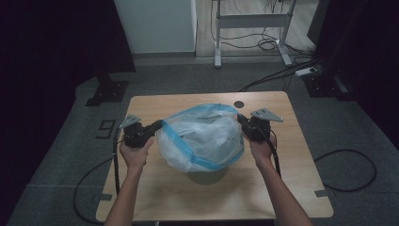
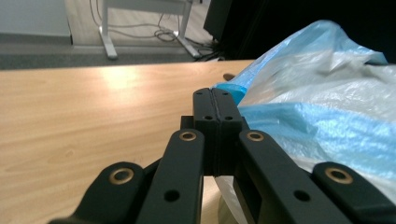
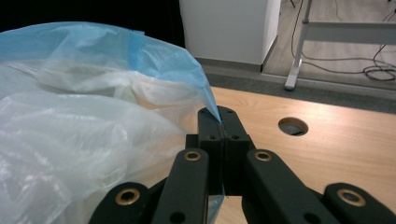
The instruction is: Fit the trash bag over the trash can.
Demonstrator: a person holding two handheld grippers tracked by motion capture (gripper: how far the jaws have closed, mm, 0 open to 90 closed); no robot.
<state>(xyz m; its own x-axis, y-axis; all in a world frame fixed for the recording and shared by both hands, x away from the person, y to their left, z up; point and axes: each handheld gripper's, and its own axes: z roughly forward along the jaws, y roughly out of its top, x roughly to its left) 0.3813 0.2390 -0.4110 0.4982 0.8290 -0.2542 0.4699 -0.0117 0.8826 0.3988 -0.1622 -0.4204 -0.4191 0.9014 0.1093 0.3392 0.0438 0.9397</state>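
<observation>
Both grippers clamped on opposite edges of the plastic bag point(image 1: 202, 139), which sits mid-table point(image 1: 282, 188) between them. Left gripper point(image 1: 157, 125): jaws pressed together on the blue rim band, bag body lying ahead and to its right in the left gripper view point(image 2: 327, 107). Right gripper point(image 1: 241, 118): jaws closed on a pinched corner of the blue rim, film rising ahead and to its left in the right gripper view point(image 3: 93, 116). Bag's long axis runs gripper to gripper, mouth stretched between the 2 holds. Each hand equally near its own edge. Judgement: next move depends on both pulling outward, away from each other, along that axis; uneven pull could slip the thin film from 1 jaw pair
</observation>
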